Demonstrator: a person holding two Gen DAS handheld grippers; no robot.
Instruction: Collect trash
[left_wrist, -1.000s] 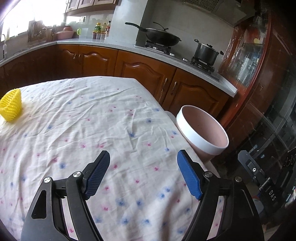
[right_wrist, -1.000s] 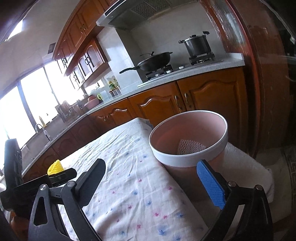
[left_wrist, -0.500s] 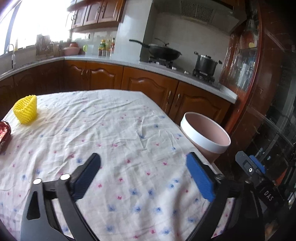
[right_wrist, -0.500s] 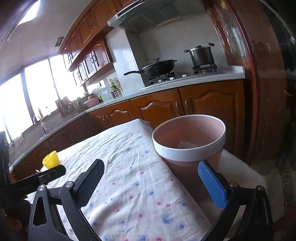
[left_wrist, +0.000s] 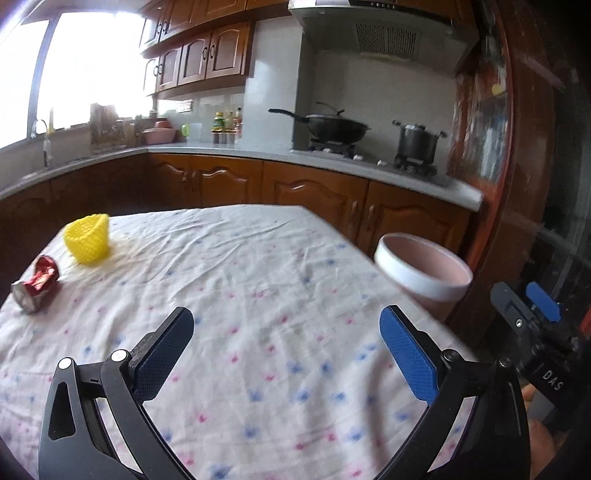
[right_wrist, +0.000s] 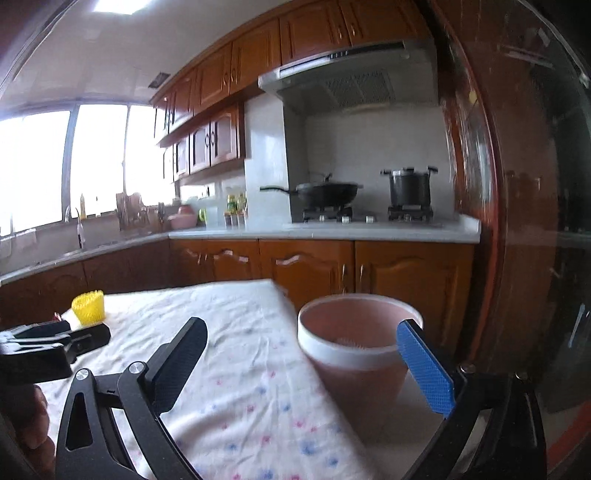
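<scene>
The left gripper (left_wrist: 284, 343) is released, its two blue textured pads spread wide with nothing between them, above a wrinkled white tablecloth (left_wrist: 258, 280) printed with small pink and blue flowers. Far ahead and to its left lie two pieces of trash: a yellow foam net sleeve (left_wrist: 88, 239), mesh-textured and cup-shaped, and nearer, a crushed red metal can (left_wrist: 37, 283) on its side. The two are near each other but apart. Ahead and to the right stands a round pink bin (left_wrist: 424, 278) with a smooth white rim band, just beside the table edge.

The right gripper (right_wrist: 303, 354) is likewise released and empty. The bin (right_wrist: 354, 345) stands directly ahead between its fingers; a pale mesh item lies inside, only partly visible.
</scene>
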